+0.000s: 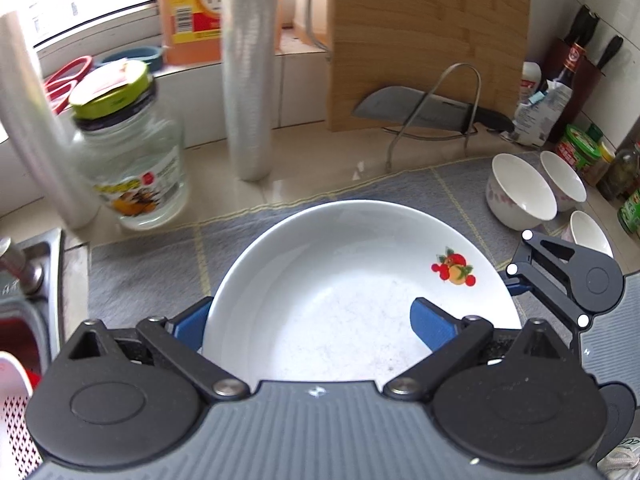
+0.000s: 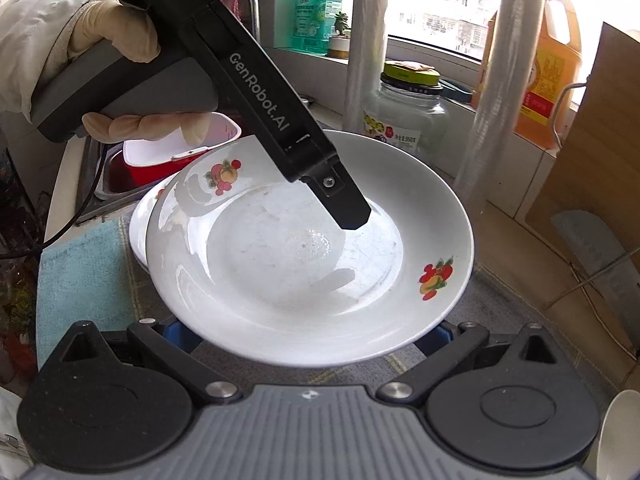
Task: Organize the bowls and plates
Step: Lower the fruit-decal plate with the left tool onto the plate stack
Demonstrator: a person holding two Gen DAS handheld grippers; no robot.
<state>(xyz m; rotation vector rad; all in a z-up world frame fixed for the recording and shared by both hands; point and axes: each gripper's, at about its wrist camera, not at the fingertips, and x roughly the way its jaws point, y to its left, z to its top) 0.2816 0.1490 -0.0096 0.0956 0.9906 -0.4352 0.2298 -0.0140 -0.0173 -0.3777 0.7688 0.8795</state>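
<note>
The left tongs point(image 1: 312, 322) are clamped on the near rim of a plate point(image 1: 340, 280), one blue pad point(image 1: 434, 322) lying inside the dish and the other outside, under the rim. The plate is white, deep and glossy, with a red-and-orange fruit print point(image 1: 454, 268) on its sloping side; the right wrist view shows a second print point(image 2: 224, 176) opposite. It is held tilted above the grey mat point(image 1: 140, 276) on the table, over another plate point(image 2: 140, 220) lying beneath. The right tongs point(image 2: 308, 334) stand apart, their pads just below the held plate's rim. Three white bowls point(image 1: 520, 192) sit on the mat to the right.
</note>
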